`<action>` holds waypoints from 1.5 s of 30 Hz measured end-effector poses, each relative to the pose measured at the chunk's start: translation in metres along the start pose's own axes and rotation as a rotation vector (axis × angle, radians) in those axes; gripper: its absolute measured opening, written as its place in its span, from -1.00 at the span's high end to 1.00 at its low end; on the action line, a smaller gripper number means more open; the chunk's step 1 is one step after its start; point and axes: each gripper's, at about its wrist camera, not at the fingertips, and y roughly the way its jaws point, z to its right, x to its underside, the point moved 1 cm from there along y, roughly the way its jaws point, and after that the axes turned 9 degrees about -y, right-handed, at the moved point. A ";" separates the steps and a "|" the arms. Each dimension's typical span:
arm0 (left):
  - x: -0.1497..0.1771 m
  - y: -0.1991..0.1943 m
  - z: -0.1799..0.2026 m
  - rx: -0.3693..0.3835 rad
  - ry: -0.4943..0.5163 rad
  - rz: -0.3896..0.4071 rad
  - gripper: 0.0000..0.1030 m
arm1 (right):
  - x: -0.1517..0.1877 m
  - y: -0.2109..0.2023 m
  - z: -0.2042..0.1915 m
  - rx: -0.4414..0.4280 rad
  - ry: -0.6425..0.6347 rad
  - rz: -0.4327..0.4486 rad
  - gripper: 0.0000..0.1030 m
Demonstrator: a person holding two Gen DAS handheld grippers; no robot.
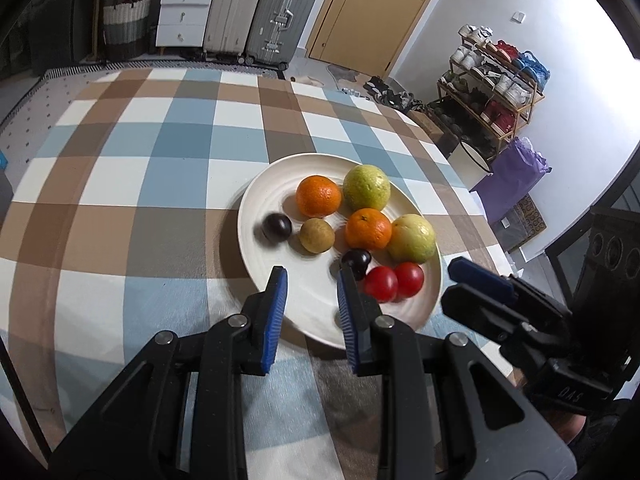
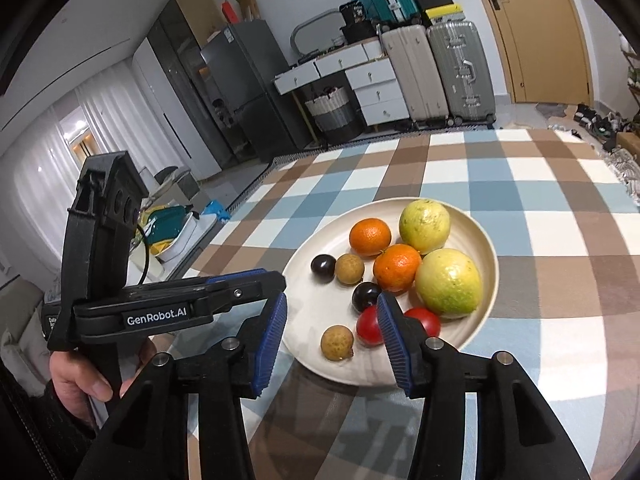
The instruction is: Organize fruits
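Observation:
A white plate on the checked tablecloth holds two oranges, two green guavas, two dark plums, two red tomatoes and a longan. My left gripper hovers over the plate's near rim, its jaws drawn in to a narrow gap with nothing between them. My right gripper stands open over the near rim. A second longan lies on the plate below its gap, and neither pad touches it. The right finger covers part of a tomato.
A hand grips the left gripper's handle at the table's left side. The checked tablecloth stretches beyond the plate. Suitcases, white drawers and a shoe rack stand past the table.

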 end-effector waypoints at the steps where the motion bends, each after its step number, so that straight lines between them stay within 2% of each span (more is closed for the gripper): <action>1: 0.002 -0.004 0.002 -0.005 0.007 0.010 0.58 | 0.001 -0.004 -0.001 0.003 -0.002 0.010 0.03; 4: 0.009 -0.019 0.010 -0.024 0.037 0.051 0.56 | 0.002 -0.016 -0.005 0.014 -0.006 0.044 -0.02; 7: 0.015 -0.034 0.019 -0.039 0.069 0.096 0.46 | 0.003 -0.031 -0.010 0.027 -0.018 0.098 -0.19; 9: 0.020 -0.045 0.024 -0.041 0.083 0.128 0.33 | 0.003 -0.043 -0.015 0.032 -0.032 0.145 -0.31; 14: 0.031 -0.071 0.035 -0.066 0.098 0.222 -0.30 | 0.004 -0.068 -0.027 0.054 -0.062 0.238 -0.70; 17: 0.040 -0.089 0.040 -0.095 0.115 0.306 -0.57 | 0.007 -0.078 -0.031 0.052 -0.073 0.276 -0.78; 21: 0.049 -0.110 0.042 -0.108 0.113 0.387 -0.64 | 0.013 -0.092 -0.035 0.066 -0.079 0.334 -0.89; 24: 0.055 -0.122 0.042 -0.120 0.113 0.436 -0.77 | 0.018 -0.101 -0.036 0.089 -0.086 0.373 -0.94; 26: 0.062 -0.130 0.042 -0.121 0.119 0.472 -0.99 | 0.021 -0.107 -0.036 0.101 -0.087 0.400 -0.95; 29: 0.073 -0.139 0.041 -0.101 0.133 0.526 -0.98 | 0.027 -0.114 -0.035 0.146 -0.098 0.441 -0.99; 35: 0.086 -0.139 0.027 -0.144 0.109 0.589 -0.98 | 0.031 -0.114 -0.028 0.226 -0.104 0.470 -0.99; 40: 0.100 -0.137 0.021 -0.192 0.171 0.653 -0.98 | 0.038 -0.117 -0.025 0.270 -0.121 0.480 -0.99; 45: 0.105 -0.124 0.007 -0.228 0.155 0.642 -0.98 | 0.049 -0.121 -0.019 0.306 -0.120 0.481 -0.99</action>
